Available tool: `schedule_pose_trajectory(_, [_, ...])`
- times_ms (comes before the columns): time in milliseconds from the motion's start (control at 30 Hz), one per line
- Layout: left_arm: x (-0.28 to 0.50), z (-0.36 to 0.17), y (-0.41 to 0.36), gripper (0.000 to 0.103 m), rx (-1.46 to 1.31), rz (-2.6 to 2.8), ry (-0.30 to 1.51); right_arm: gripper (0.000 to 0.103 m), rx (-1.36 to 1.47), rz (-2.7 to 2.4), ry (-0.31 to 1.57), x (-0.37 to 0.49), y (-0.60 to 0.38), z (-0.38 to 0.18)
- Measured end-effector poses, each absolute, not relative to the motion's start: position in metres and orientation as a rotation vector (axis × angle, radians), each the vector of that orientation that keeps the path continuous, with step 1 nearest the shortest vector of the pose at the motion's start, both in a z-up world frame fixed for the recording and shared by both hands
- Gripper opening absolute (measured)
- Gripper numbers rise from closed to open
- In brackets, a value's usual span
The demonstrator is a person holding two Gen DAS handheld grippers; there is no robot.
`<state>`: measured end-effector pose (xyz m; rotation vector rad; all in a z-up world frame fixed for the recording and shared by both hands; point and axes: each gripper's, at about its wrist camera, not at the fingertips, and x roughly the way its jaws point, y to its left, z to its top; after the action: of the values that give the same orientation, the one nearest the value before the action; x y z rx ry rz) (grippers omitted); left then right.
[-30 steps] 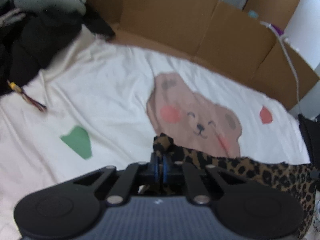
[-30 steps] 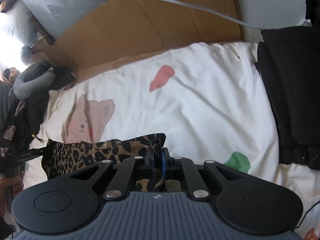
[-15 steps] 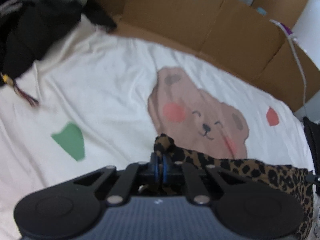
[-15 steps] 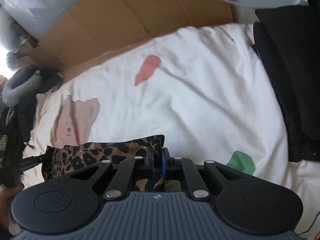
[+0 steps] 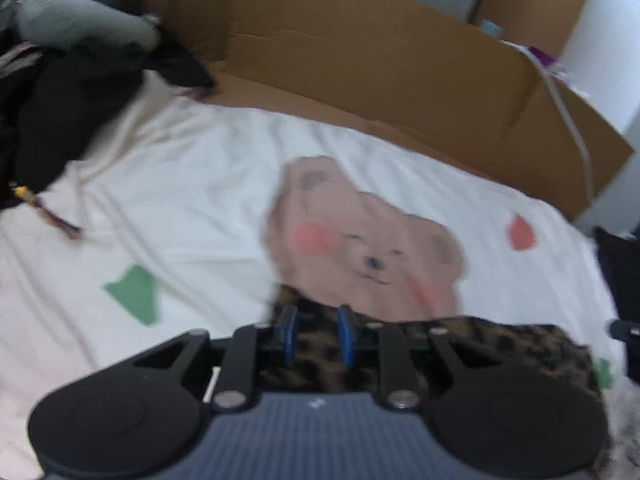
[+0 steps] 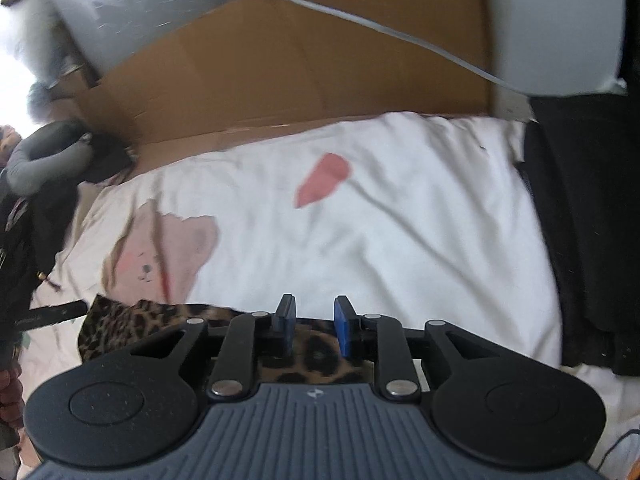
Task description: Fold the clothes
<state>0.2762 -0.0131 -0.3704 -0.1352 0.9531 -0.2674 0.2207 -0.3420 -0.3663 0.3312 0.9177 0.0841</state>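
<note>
A leopard-print garment [image 5: 500, 344] lies spread across the near edge of a white bedsheet [image 5: 192, 200] printed with a pink bear. My left gripper [image 5: 314, 330] hovers over the garment's left corner, jaws opening, blue pads apart with the cloth lying slack under the gap. In the right wrist view the same garment [image 6: 132, 320] stretches off to the left. My right gripper [image 6: 314, 322] sits over its right corner, jaws opening too, pads clear of the fabric that shows below them.
Cardboard panels [image 5: 360, 56] wall off the far side of the bed. Dark clothes and a grey roll [image 5: 72, 28] pile at the left. A black garment [image 6: 584, 216] lies along the right edge. A white cable [image 6: 380, 28] crosses the cardboard.
Both grippers were clamped on the leopard garment's corners; now both have parted their pads and let the cloth go. The views have shifted slightly and are blurred.
</note>
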Motion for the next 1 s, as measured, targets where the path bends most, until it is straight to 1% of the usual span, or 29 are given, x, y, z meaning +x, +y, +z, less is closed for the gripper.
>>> schedule_pose_trajectory(200, [0.260, -0.367, -0.057, 0.022, -0.088, -0.383, 0.943, 0.023, 0.289, 0.124, 0.923, 0.222, -0.312, -0.367])
schedule_pose_trajectory(333, [0.252, -0.375, -0.080, 0.022, -0.099, -0.448, 0.981, 0.023, 0.266, 0.157, 0.931, 0.220, -0.291, -0.368])
schedule_pose_trajectory(533, [0.244, -0.379, -0.112, 0.022, -0.032, -0.549, 0.994, 0.023, 0.163, 0.232, 0.941, 0.221, -0.258, -0.369])
schedule_pose_trajectory(667, [0.248, -0.389, -0.120, 0.022, -0.017, -0.545, 0.998, 0.023, 0.110, 0.248, 0.951, 0.228, -0.244, -0.375])
schedule_pose_trajectory(833, [0.251, -0.402, -0.126, 0.023, 0.034, -0.551, 0.985, 0.025, 0.081, 0.238, 1.018, 0.243, -0.241, -0.397])
schedule_pose_trajectory(1000, [0.252, -0.412, -0.128, 0.023, 0.083, -0.561, 0.961, 0.025, 0.061, 0.250, 0.994, 0.240, -0.238, -0.409])
